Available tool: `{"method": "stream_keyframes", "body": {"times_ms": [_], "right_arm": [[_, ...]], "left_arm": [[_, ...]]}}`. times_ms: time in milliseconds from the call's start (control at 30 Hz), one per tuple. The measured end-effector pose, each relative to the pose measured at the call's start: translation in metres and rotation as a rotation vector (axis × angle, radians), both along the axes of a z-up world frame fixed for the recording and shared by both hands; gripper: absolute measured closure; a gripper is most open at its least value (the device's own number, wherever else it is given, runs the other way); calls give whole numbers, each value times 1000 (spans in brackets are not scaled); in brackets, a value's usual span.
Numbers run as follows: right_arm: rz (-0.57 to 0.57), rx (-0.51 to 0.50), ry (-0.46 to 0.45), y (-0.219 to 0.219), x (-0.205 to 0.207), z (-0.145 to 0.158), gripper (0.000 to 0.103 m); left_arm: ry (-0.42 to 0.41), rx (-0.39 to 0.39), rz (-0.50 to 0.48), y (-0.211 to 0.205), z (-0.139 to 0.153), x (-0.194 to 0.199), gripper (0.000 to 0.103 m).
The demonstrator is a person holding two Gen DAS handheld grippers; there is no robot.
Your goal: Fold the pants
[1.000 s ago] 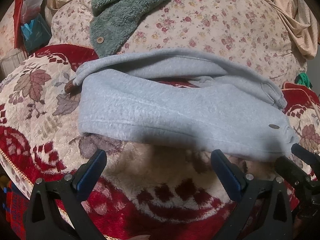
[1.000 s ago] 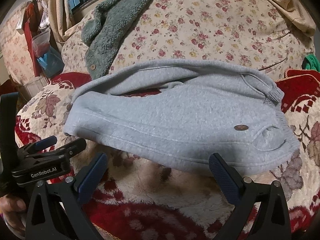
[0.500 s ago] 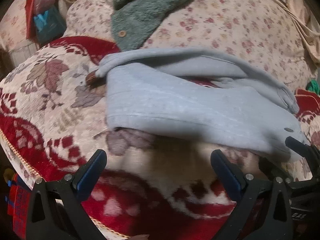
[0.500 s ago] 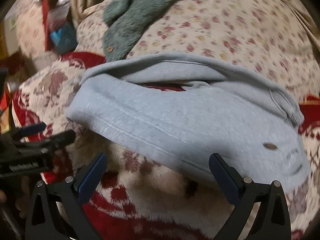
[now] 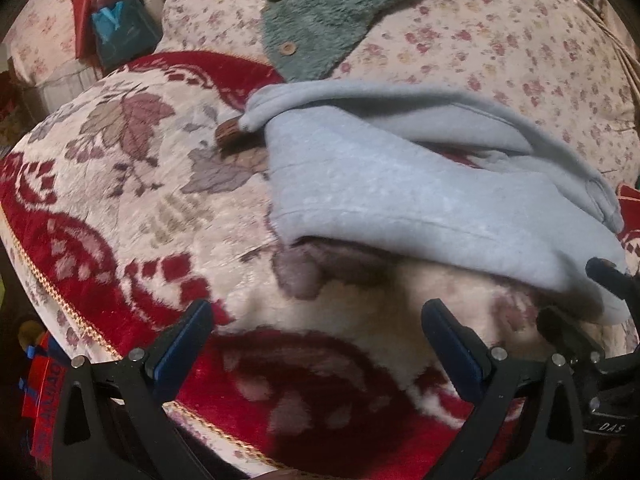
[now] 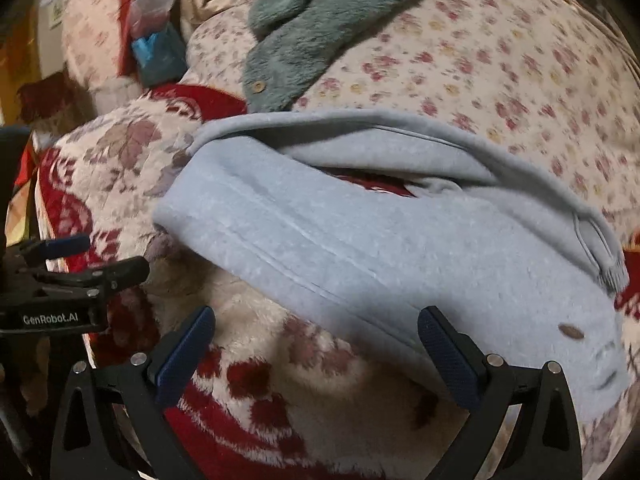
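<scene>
Spread over the bed, a plush red-and-cream blanket [image 5: 132,184] with leaf and flower patterns carries the work, and behind it rises a cream quilt printed with small red flowers [image 6: 500,60]. The grey pants [image 6: 400,248] lie folded lengthwise across the blanket's middle, running from its left part toward its right edge, with the far layer arching up so that a strip of red blanket shows in the gap between the layers. A small brown oval tag [image 6: 571,332] sits near the waistband end at the right, where a pocket opening is also visible. At the pants' left end a small brown object [image 5: 230,136] pokes out from under the fabric; what it is cannot be told. A fuzzy green garment with a wooden button [image 5: 320,12] lies on the flowered quilt, its lower edge just beyond the pants. Toward the far left corner stand a blue bag [image 6: 158,54] and some red items. The left gripper [image 5: 316,344] hovers over the blanket's near edge, jaws spread wide and holding nothing, just short of the pants' near fold. The right gripper [image 6: 316,344] is likewise released and empty, its right finger [image 6: 448,356] over the pants' near edge.
</scene>
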State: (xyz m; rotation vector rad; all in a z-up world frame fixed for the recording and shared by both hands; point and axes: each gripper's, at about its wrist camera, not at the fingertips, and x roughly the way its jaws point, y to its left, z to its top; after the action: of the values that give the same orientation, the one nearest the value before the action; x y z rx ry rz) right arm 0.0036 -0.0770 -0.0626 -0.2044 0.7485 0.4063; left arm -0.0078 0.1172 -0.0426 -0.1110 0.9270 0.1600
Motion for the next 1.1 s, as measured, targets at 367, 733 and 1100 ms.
{"method": "stream_keyframes", "body": {"times_ms": [367,733,1100], "right_arm": [[161,-216,-72,44,49,-26,61],[96,209,55,-4,78,17,81],[67,342,27,-26,73,45,84]], "left_arm": [[12,-8,32,13,-1,3,0],[-16,-65,-2,-6,-1,29,0],[9,-74,137,10,-21,67,0]]}}
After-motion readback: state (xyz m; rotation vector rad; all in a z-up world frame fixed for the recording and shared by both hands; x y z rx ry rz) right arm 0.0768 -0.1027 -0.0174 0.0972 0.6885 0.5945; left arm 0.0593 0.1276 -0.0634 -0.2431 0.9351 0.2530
